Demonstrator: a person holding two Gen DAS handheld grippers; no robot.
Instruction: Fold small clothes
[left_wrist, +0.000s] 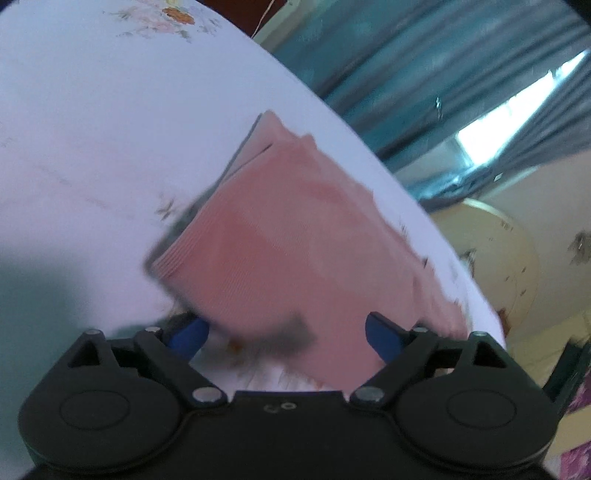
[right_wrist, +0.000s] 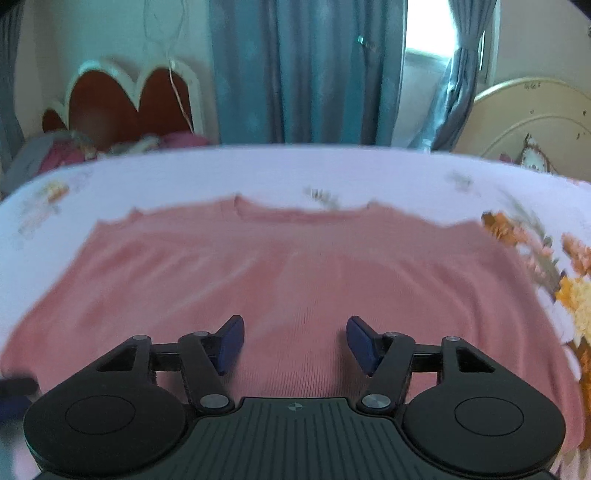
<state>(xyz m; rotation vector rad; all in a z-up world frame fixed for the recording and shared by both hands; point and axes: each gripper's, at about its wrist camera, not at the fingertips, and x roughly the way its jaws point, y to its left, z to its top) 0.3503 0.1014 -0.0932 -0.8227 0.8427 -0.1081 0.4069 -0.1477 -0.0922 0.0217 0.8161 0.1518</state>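
Observation:
A pink ribbed knit top (right_wrist: 288, 273) lies spread flat on a white bedsheet with flower prints (right_wrist: 258, 173), its neckline toward the far side. My right gripper (right_wrist: 295, 341) hovers over the top's near middle, blue pads apart and nothing between them. In the left wrist view the same pink top (left_wrist: 295, 236) runs slantwise across the sheet (left_wrist: 110, 129), blurred. My left gripper (left_wrist: 286, 334) stands wide open at the top's near edge, with the cloth's edge between its blue fingers (left_wrist: 190, 332) but not pinched.
Teal curtains (right_wrist: 306, 70) and a bright window (right_wrist: 428, 33) stand behind the bed. A red and white headboard (right_wrist: 125, 99) with pillows is at far left. A cream round panel (right_wrist: 532, 118) rises at the right. The bed's edge curves near the top in the left wrist view.

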